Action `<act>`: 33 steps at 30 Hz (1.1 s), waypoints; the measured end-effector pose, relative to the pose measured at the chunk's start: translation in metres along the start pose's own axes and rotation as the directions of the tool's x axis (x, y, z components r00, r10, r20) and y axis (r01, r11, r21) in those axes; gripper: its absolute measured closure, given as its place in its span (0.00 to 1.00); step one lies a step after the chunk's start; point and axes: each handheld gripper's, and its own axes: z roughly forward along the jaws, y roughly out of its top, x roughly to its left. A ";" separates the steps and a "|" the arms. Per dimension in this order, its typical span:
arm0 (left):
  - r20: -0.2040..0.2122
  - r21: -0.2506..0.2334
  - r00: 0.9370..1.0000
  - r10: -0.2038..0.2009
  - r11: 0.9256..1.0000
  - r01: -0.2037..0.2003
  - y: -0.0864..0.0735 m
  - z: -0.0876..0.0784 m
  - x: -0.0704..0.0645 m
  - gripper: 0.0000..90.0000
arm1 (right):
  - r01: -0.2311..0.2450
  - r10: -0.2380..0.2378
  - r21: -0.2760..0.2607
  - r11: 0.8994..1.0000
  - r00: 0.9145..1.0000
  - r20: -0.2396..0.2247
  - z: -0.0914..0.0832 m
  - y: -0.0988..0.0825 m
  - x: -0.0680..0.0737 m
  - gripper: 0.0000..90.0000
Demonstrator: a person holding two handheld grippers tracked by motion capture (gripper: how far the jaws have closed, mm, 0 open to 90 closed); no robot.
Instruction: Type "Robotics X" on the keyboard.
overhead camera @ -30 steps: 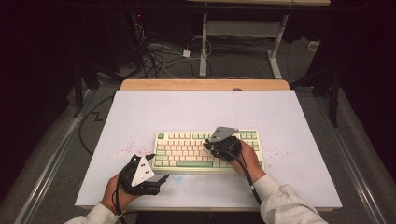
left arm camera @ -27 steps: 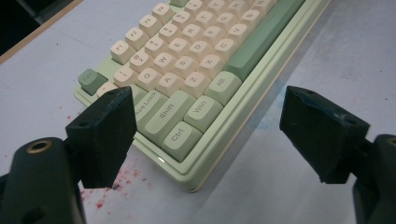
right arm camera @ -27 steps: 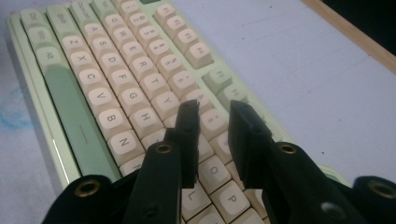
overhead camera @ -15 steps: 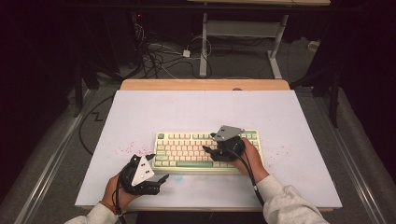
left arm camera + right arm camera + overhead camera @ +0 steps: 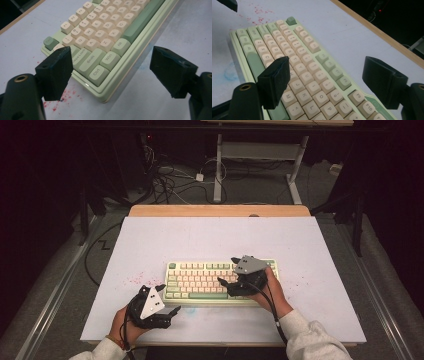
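Note:
A pale green keyboard (image 5: 200, 282) with cream keys lies on the white table top (image 5: 215, 240), near the front middle. My right gripper (image 5: 225, 286) hovers over the keyboard's right half and points left. In the right gripper view its jaws (image 5: 328, 62) stand wide apart above the letter keys (image 5: 304, 75); they have just been opening, and nothing is between them. My left gripper (image 5: 168, 298) sits off the keyboard's front left corner. In the left gripper view it is open (image 5: 111, 53), facing the Ctrl key (image 5: 96, 72) at that corner of the keyboard (image 5: 117, 32).
Red speckles (image 5: 137, 280) and a faint blue smudge (image 5: 190, 310) mark the table top near the left gripper. A wooden strip (image 5: 220, 211) edges the table's far side. Beyond it cables (image 5: 170, 175) and a metal desk frame (image 5: 260, 155) stand on the floor.
The right gripper's jaws have gone from nearly shut to wide apart over the keyboard, and that hand has shifted slightly. The left gripper has stayed where it was.

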 end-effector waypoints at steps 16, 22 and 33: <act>-0.012 -0.022 1.000 -0.006 1.000 0.006 0.002 -0.004 0.001 0.20 | 0.024 -0.022 -0.039 0.999 0.999 0.050 -0.027 -0.006 -0.004 0.22; -0.015 -0.038 1.000 -0.013 0.999 0.012 0.003 -0.006 0.002 0.21 | 0.027 -0.024 -0.055 0.998 0.998 0.063 -0.038 -0.009 -0.005 0.22; -0.012 -0.064 0.999 -0.042 0.997 0.041 0.005 -0.010 0.006 0.38 | 0.043 -0.036 -0.068 0.997 0.995 0.092 -0.059 -0.024 -0.004 0.22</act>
